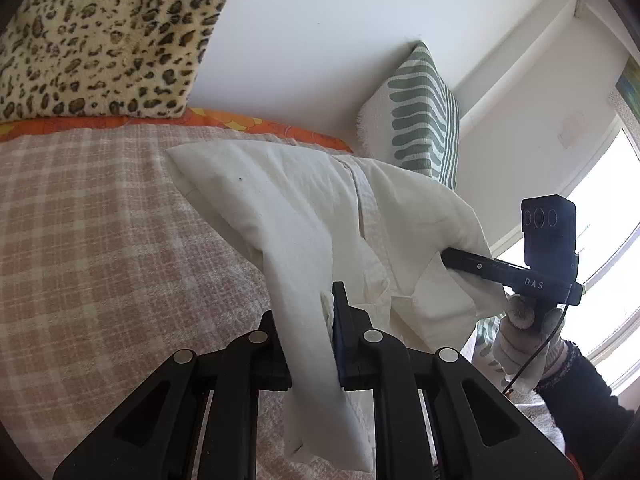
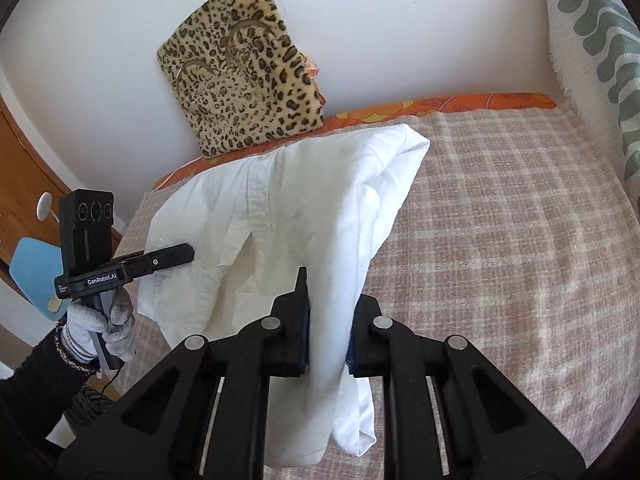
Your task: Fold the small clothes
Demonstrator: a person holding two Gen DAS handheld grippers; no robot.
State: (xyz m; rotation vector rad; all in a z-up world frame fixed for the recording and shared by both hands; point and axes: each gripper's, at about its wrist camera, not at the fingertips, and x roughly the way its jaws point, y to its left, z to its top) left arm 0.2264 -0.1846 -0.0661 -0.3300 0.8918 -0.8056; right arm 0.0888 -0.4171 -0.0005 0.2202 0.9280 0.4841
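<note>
White garment: matt woven cloth, creased. Bedspread: checked, coarse, nubbly weave. Leopard-print cushion: plush pile. Green-patterned cushion: textured cloth, frayed edge. Left gripper, right gripper: matt black plastic, metal pins. Gloves: knit.

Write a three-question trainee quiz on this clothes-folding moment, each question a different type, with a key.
1. True or false: both tongs, left and right, are clamped on the white garment.
2. Multiple choice: the garment's far end rests on A) a wooden floor, B) the checked bedspread, C) a blue chair.
3. Fill in: the pillow leaning on the wall behind the garment has a ______ print.

Key: 1 true; 2 B; 3 leopard.
</note>
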